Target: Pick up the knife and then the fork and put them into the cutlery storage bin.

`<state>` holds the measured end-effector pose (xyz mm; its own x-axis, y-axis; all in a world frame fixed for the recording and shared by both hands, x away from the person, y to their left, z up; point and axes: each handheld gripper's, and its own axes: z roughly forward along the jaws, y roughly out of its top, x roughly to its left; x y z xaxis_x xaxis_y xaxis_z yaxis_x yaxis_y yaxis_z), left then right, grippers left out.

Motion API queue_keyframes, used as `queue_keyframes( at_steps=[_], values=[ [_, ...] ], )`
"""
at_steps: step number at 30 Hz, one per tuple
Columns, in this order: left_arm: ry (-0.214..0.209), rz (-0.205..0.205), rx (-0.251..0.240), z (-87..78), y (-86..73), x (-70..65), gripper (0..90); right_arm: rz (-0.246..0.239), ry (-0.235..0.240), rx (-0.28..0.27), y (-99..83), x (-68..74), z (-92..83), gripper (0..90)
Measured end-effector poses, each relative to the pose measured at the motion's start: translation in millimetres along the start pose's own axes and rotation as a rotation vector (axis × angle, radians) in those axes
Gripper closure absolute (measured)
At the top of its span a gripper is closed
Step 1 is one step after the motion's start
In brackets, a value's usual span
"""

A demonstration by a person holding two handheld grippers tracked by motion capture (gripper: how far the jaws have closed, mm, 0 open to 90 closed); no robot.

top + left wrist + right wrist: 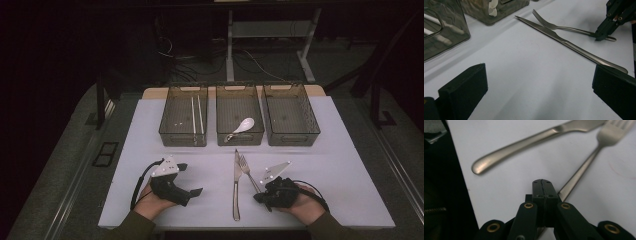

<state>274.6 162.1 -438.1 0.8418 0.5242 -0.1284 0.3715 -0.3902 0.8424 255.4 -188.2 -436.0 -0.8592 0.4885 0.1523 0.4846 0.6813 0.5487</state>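
- High view: fixed above the near table edge, looks forward and down over the white table top (325, 150) to three smoky clear plastic bins (183, 115).
- Left gripper view: low, faces across the table.
- Right gripper view: very close, just above the surface.
- Shared by all: steel table knife (236, 185) (564, 41) (524, 145), steel fork (248, 172) (564, 27) (589, 162).

I can read no text, label, brand, number or sign anywhere here. The three smoky transparent plastic bins (291, 114), the steel table knife (236, 183), the steel fork (246, 169), the white table cover (340, 170) and the black bodies of my two grippers all show plain, unmarked surfaces.
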Motion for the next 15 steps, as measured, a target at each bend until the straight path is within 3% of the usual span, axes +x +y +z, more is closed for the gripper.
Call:
queue_keyframes(
  at_steps=[15],
  values=[
    [0.001,0.0,-0.001,-0.1,0.1,0.0,0.0,0.059,-0.077,0.017,-19.7,-27.6,-21.2,89.7]
  ],
)
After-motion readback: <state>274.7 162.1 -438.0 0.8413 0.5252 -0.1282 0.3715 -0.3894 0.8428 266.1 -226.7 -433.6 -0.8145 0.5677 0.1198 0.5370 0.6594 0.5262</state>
